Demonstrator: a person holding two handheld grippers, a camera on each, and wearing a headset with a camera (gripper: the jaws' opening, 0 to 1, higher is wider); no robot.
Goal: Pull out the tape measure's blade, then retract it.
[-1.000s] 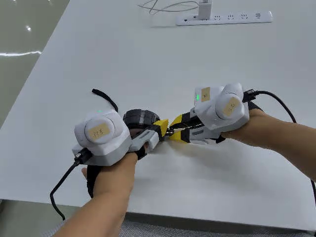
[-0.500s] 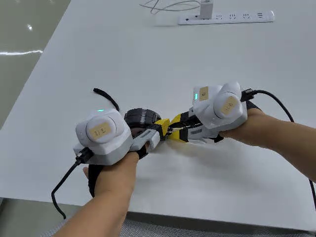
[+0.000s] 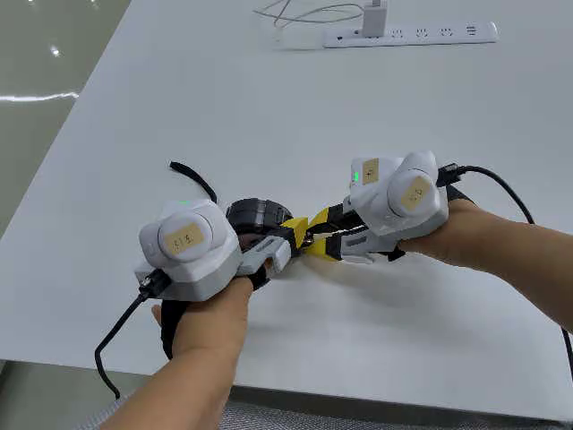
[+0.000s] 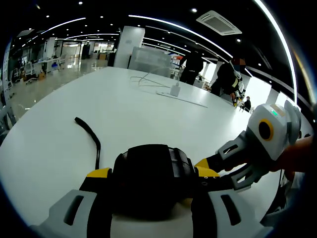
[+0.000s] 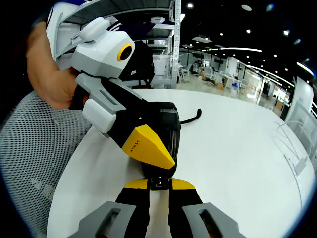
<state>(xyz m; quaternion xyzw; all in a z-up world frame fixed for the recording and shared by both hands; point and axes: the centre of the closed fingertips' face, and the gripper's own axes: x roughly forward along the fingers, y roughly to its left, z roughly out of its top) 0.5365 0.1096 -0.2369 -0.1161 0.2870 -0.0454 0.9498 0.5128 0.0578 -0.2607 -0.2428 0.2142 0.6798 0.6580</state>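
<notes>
On the white tabletop (image 3: 269,98), near its front edge and left of centre, a thin black wrist strap (image 3: 192,177) lies flat, curling from the case toward the left edge.

Just right of it, your left gripper (image 3: 277,237), a white housing with black jaws tipped in yellow, is clamped on the round black plastic tape measure (image 3: 255,213). The left gripper view shows the case (image 4: 151,168) wedged squarely between the two jaws, one yellow tip on either side. Whether the case rests on the surface or hangs just over it cannot be told.

Your right gripper (image 3: 311,236) meets it nose to nose from the right. Its jaws are drawn nearly together and pinch the small metal end hook (image 5: 158,182) of the blade at the case's mouth. In the right gripper view the hook sits between that gripper's yellow tips, just beneath one yellow jaw of the left gripper and close against the black case (image 5: 168,116). Hardly any blade shows between hook and case.

A black cable (image 3: 112,336) drops from the left gripper past the front edge. Another black cable (image 3: 501,179) arcs from the right gripper toward the right edge.

Along the far edge, right of centre, a long white power strip (image 3: 412,32) carries a white charger (image 3: 374,16) at its left end. A pale looped cord (image 3: 295,12) runs off to its left.
</notes>
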